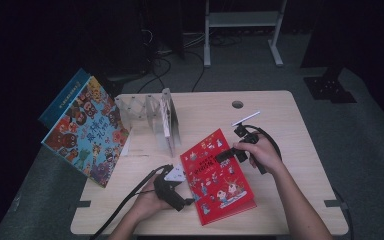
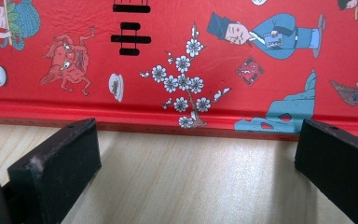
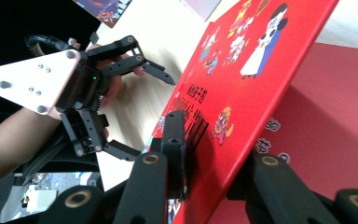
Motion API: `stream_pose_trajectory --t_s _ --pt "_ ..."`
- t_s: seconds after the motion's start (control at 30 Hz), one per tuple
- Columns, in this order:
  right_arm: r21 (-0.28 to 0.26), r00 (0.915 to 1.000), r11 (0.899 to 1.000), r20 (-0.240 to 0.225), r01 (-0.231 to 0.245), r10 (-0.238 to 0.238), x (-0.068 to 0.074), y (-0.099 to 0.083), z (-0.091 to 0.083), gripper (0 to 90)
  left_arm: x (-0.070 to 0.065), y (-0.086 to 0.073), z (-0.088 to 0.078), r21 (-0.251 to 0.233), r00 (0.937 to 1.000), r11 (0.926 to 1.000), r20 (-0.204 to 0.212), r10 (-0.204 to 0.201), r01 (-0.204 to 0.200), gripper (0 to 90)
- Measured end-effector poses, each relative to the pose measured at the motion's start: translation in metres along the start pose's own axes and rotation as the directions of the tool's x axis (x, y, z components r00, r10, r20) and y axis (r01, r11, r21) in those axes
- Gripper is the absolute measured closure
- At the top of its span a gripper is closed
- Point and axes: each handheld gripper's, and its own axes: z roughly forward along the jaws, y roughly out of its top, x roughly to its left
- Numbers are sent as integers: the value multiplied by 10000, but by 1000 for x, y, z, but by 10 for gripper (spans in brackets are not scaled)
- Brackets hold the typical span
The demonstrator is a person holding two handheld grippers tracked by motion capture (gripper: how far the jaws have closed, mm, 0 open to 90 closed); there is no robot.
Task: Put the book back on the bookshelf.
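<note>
The right gripper (image 3: 205,154) pinches the red book's (image 1: 219,175) cover, lifted partway; the left gripper (image 1: 182,192) waits spread beside its spine, opening unfinished.

The bench (image 1: 280,120) looks like pale wood or wood-look laminate, smooth and matt with a faint grain. The red book (image 1: 219,177) has a smooth, slightly glossy printed paper cover with fine creases near its spine, and the blue book (image 1: 87,130) at the bench's left edge has a similar printed cover. The left claw (image 2: 196,163) has matt black pads, a little scuffed and dusty; its body, seen from the right claw (image 3: 209,154), is black plastic-looking links under a flat pale plate (image 3: 32,79) with small screws.
</note>
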Motion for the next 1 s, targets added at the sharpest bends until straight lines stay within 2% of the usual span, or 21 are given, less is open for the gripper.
stream_pose_trajectory --t_s 0.07,0.37,0.6,0.77,0.9,1.0 --pt "-36 9999 10000 -158 -20 19 1 0 0 765 0 0 0 0 10000 10000 -2 1 -1 0" --pt "-448 9997 9989 -225 -118 108 6 -4 -2 793 0 -1 -1 -9 10000 10000 -27 9 -9 0" --pt "-944 9994 9955 -337 89 -121 13 -10 -10 818 1 -1 -1 -27 9999 10000 -97 -74 74 0" --pt "-1677 9963 9853 -730 334 -462 20 -14 -21 849 1 -1 -1 -23 9999 10000 -93 -73 73 0" --pt "-2163 9933 9741 -788 657 -845 27 -18 -29 862 1 -1 -1 -34 9999 10000 -90 -85 85 0" --pt "-2555 9902 9622 -755 946 -1174 32 -21 -34 869 1 -1 -1 -22 9999 10000 -79 -74 74 0"
